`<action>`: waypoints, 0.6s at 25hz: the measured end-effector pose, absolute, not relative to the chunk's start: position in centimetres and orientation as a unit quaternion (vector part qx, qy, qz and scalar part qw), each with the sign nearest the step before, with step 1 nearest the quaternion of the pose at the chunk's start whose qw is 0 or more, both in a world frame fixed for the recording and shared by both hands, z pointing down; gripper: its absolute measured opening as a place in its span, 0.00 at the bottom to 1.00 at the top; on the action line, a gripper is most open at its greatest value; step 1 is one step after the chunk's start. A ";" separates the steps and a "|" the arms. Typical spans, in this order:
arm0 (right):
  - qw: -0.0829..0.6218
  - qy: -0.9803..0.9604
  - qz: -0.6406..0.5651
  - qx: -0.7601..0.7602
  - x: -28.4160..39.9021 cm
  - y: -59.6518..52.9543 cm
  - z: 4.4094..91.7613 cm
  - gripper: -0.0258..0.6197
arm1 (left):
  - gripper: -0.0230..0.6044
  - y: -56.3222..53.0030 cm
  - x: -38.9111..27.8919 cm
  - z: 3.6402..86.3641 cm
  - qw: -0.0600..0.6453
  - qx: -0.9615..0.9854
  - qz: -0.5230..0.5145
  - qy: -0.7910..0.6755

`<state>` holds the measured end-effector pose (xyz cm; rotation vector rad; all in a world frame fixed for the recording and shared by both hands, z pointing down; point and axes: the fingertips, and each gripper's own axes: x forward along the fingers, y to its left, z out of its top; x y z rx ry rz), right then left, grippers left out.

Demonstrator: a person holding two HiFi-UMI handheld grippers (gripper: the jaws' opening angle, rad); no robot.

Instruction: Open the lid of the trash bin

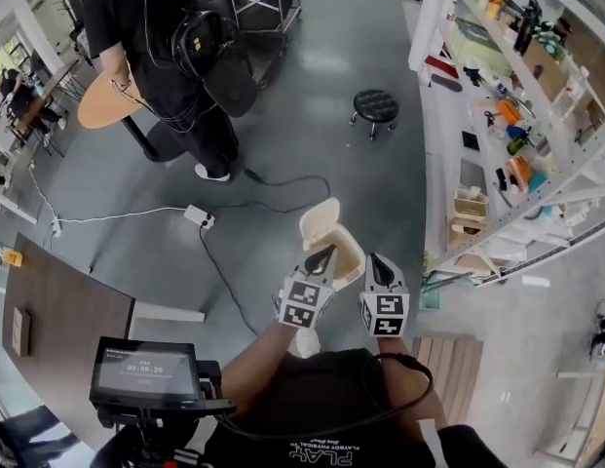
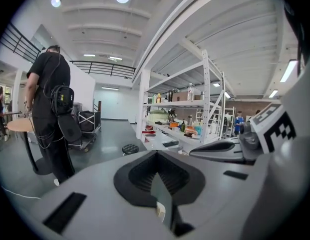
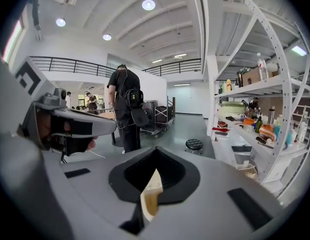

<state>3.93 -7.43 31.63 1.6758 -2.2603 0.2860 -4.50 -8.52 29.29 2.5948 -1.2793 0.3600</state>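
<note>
1. Left gripper view: the left gripper (image 2: 155, 156) has its jaws pressed together at the tips with nothing clamped. Only a thin wedge of floor and a white sliver show in the slit behind them.
2. The right gripper (image 3: 154, 156) is closed in the same way. A cream wedge of the trash bin (image 3: 151, 196) shows through its slit, just below the tips.
3. In the head view the two grippers sit side by side. The bin is directly under and ahead of them: the left tip is over its opening, and the right tip is just beside its right rim. Contact cannot be told.
4. The lid (image 1: 320, 216) stands raised just beyond the left gripper's tip, at the far edge of the bin.
5. Well ahead of the right gripper stands a black stool (image 1: 376, 104), with loaded shelving (image 1: 536, 115) off to its right.
6. Ahead and to the left of the left gripper, a white power strip (image 1: 199, 216) lies on the floor. Farther off, a person in black (image 1: 156, 47) stands by a round table (image 1: 102, 105).
</note>
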 end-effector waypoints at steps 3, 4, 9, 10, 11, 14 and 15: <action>0.146 -0.794 0.099 0.582 3.6 -5.6 30.8 0.04 | 0.03 -7.0 -4.4 28.0 0.103 0.883 0.116 -0.443; 0.145 -0.796 0.097 0.579 3.5 -4.8 30.6 0.04 | 0.03 -6.3 -4.3 27.8 0.102 0.881 0.117 -0.446; 0.137 -0.810 0.089 0.564 3.8 -0.1 29.8 0.04 | 0.03 -1.3 -3.7 27.9 0.100 0.872 0.120 -0.464; 0.137 -0.811 0.087 0.562 4.0 0.9 29.8 0.04 | 0.03 -0.1 -3.4 28.0 0.096 0.870 0.123 -0.467; 0.138 -0.812 0.086 0.560 4.2 2.0 29.8 0.04 | 0.03 1.1 -3.1 28.1 0.094 0.869 0.127 -0.469; 0.142 -0.814 0.087 0.556 5.1 5.4 29.8 0.04 | 0.03 4.6 -2.0 28.0 0.087 0.867 0.127 -0.474; 0.142 -0.815 0.087 0.555 5.4 6.5 29.6 0.03 | 0.03 5.8 -1.5 27.9 0.085 0.867 0.125 -0.474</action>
